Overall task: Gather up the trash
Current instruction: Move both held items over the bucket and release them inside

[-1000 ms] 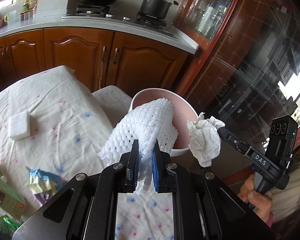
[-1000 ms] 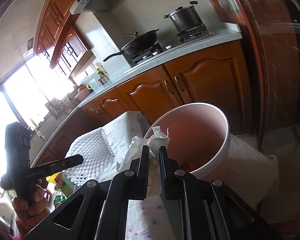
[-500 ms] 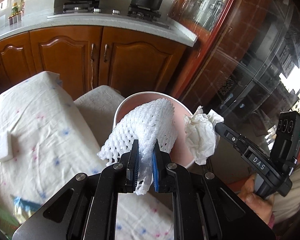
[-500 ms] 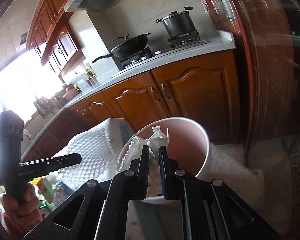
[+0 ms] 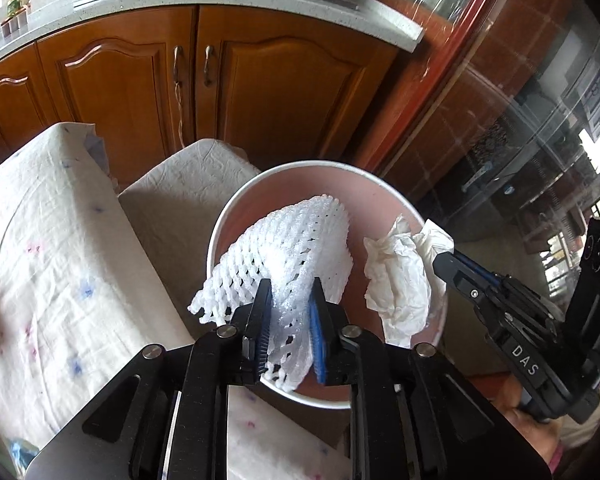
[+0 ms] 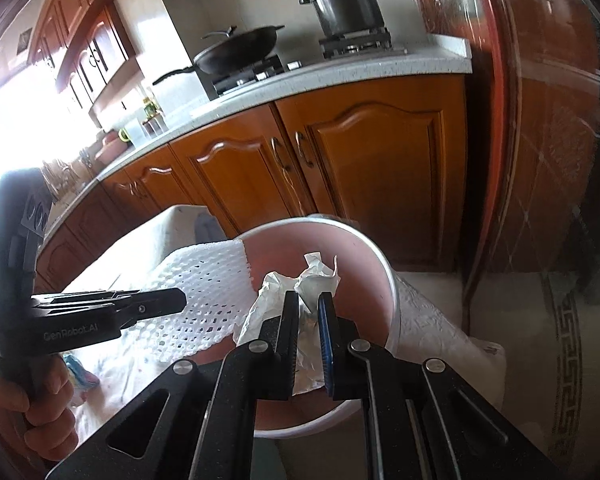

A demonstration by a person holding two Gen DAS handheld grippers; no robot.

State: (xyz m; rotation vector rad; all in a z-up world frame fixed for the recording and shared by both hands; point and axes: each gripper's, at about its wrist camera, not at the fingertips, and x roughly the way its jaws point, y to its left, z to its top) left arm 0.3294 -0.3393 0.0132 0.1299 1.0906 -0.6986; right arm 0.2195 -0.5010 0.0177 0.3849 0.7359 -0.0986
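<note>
A pink bin with a white rim (image 5: 236, 216) (image 6: 392, 280) stands on a cloth-covered stool beside the table. My left gripper (image 5: 289, 292) is shut on a white foam fruit net (image 5: 296, 248) and holds it over the bin's mouth. The net also shows in the right wrist view (image 6: 204, 284). My right gripper (image 6: 308, 300) is shut on a crumpled white tissue (image 6: 300, 280) and holds it over the bin's right rim. The tissue also shows in the left wrist view (image 5: 400, 276), with the right gripper (image 5: 440, 260) behind it.
The table under a white dotted cloth (image 5: 40, 248) lies to the left, with a colourful wrapper (image 6: 80, 372) on it. Wooden kitchen cabinets (image 5: 260, 88) stand behind the bin. A glass-fronted cabinet (image 5: 520, 100) is at the right. A wok (image 6: 240, 48) and pot (image 6: 348, 8) sit on the stove.
Both grippers have moved forward and lower over the bin, still holding the net and the tissue. The bin now fills more of both views.
</note>
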